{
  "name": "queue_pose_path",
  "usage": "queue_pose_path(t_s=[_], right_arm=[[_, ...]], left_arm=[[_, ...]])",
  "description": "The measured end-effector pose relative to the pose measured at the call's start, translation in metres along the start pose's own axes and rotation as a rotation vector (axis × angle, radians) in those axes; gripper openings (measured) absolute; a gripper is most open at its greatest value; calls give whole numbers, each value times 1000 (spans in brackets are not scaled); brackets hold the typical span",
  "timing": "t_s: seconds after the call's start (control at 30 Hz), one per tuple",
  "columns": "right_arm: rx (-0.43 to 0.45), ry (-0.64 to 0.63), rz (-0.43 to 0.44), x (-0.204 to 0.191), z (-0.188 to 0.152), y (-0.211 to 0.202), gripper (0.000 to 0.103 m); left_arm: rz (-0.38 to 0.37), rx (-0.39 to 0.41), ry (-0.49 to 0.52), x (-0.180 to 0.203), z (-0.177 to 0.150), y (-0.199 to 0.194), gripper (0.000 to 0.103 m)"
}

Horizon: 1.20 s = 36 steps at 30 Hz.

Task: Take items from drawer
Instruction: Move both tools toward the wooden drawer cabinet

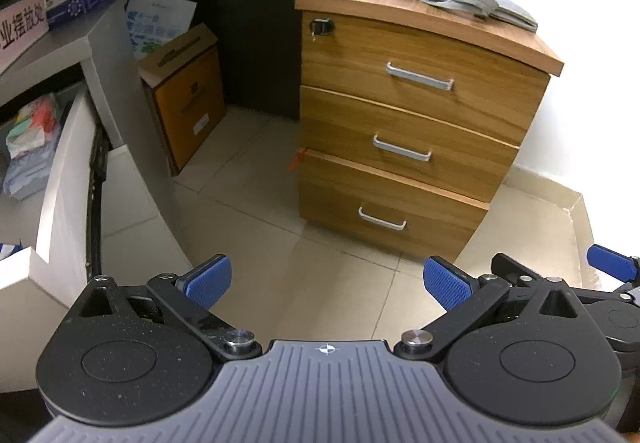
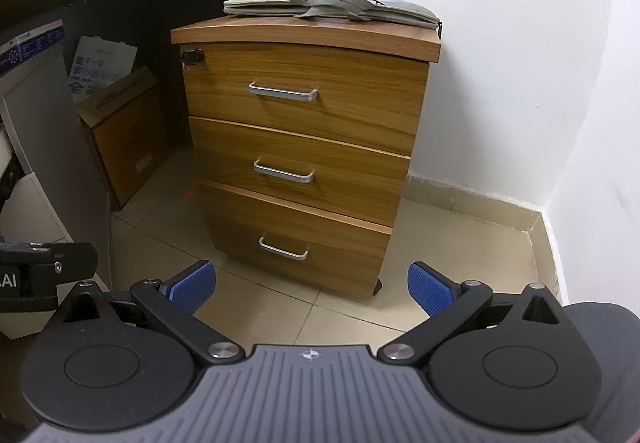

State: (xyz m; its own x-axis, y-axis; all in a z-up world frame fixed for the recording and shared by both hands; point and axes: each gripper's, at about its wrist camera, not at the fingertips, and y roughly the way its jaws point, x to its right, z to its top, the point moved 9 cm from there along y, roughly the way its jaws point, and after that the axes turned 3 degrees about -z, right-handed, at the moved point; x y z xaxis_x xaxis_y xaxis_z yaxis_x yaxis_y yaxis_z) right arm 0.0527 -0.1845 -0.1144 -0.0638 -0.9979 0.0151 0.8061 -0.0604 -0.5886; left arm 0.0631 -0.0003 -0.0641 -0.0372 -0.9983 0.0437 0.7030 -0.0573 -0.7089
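Before the closed drawer cabinet point(image 2: 296, 147), bare floor point(image 2: 320, 307), both grippers spread

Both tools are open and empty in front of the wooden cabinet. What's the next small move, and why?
Probably bring the right tool forward to the top drawer handle: all three drawers look shut, nothing is gripped, and that handle sits most directly ahead of it.

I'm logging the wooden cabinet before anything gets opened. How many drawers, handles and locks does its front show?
Drawers: 3, top, middle, bottom
Handles: 3, top handle, middle handle, bottom handle
Locks: 1, lock
Total: 7
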Motion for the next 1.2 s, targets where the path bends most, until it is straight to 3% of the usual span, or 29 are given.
queue_pose_path(t_s=[0.3,1.2], right_arm=[[41,-9,-6,-2,0,-11,103],[10,21,-8,5,2,-3,103]], left_arm=[[-6,-23,-3,-2,-7,-1,103],[-17,-41,3,-8,-21,7,103]])
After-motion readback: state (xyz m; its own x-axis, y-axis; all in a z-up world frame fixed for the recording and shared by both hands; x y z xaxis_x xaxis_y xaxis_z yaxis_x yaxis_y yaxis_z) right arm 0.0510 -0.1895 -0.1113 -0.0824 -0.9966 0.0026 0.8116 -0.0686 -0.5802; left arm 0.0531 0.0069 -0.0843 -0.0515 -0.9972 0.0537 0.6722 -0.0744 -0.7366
